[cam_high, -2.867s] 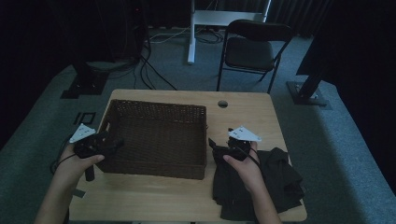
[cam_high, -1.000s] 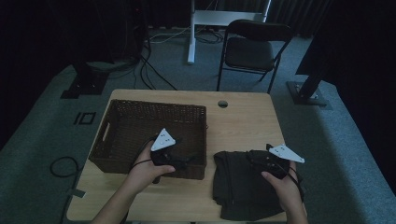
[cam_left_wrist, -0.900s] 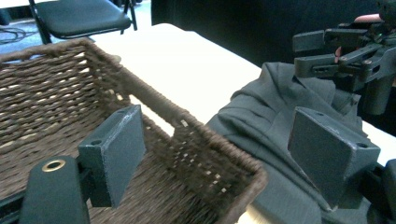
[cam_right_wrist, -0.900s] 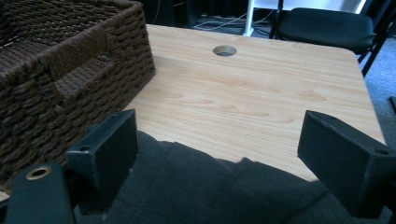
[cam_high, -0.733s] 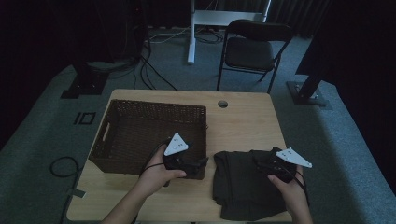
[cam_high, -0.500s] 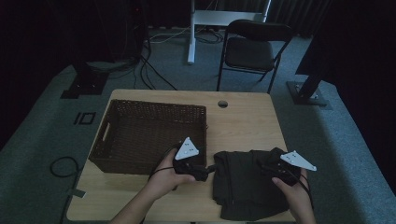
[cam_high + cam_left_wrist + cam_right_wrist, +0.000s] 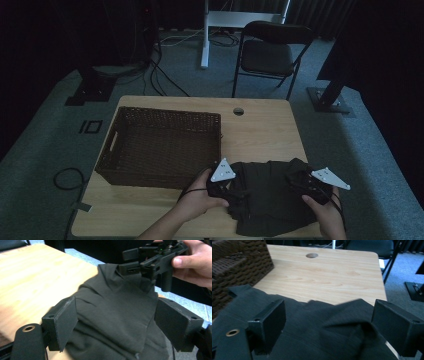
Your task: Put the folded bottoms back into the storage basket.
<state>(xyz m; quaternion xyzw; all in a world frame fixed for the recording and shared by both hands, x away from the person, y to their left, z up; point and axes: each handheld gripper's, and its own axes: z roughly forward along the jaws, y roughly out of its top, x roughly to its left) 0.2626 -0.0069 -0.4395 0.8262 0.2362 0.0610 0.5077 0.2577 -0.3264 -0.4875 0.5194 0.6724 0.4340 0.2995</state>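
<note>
— Black cloth, what is it and where does it lie?

— It is a dark crumpled garment, maybe a shirt, I cannot tell the kind. It lies at the near right corner of the wooden counter, and its near edge reaches the near edge of the counter. Its left side is just beside the near right corner of the woven basket.

— And the basket?

— It is brown wicker, rectangular, on the left half of the counter. In the high view I see nothing inside it.

— How does the left gripper stand?

— The person holds it at the left edge of the garment, close to the basket corner, with the grey three-cornered plate on top. In the left gripper view its jaws stand wide apart, one on each side of a raised fold of the cloth. The pads do not press on it, so it holds nothing.

— And the right gripper?

— It is at the right edge of the garment, near the right edge of the counter, the hand behind it. In the right gripper view its jaws are also wide, and a hump of the dark cloth is between them, but I see gaps at the pads. It grips nothing.

— Anything else on the counter?

— A round cable hole near the far edge. Beyond the counter a folding chair stands on the grey carpet.
</note>
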